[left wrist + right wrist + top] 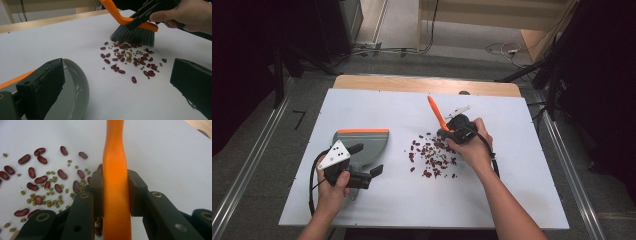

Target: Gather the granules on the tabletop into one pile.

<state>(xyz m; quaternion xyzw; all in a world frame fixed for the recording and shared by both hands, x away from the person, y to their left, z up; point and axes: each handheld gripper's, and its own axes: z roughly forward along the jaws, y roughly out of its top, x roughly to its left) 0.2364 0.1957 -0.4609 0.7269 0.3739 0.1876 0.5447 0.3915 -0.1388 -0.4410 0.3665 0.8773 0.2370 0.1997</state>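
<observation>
Red kidney beans and small green beans (432, 155) lie scattered at the middle of the white board (512, 200). My right gripper (448, 131) is shut on the orange handle of a small brush (437, 112), whose grey bristles (135, 35) rest at the far edge of the beans (130, 60). In the right gripper view the jaws (115, 183) clamp the orange handle (113, 152), with beans (42, 180) to the left. A grey dustpan (364, 142) with an orange edge lies at the left. My left gripper (366, 160) stands open over its near part, and the pan's rim (81, 82) lies beside one jaw of the left gripper (117, 87).
The board lies on a wooden table (422, 82) with metal rails (242, 165) along both sides. Cables (507, 49) run across the floor beyond the far edge. Bare board lies in front of the beans and to the right of my right hand (472, 150).
</observation>
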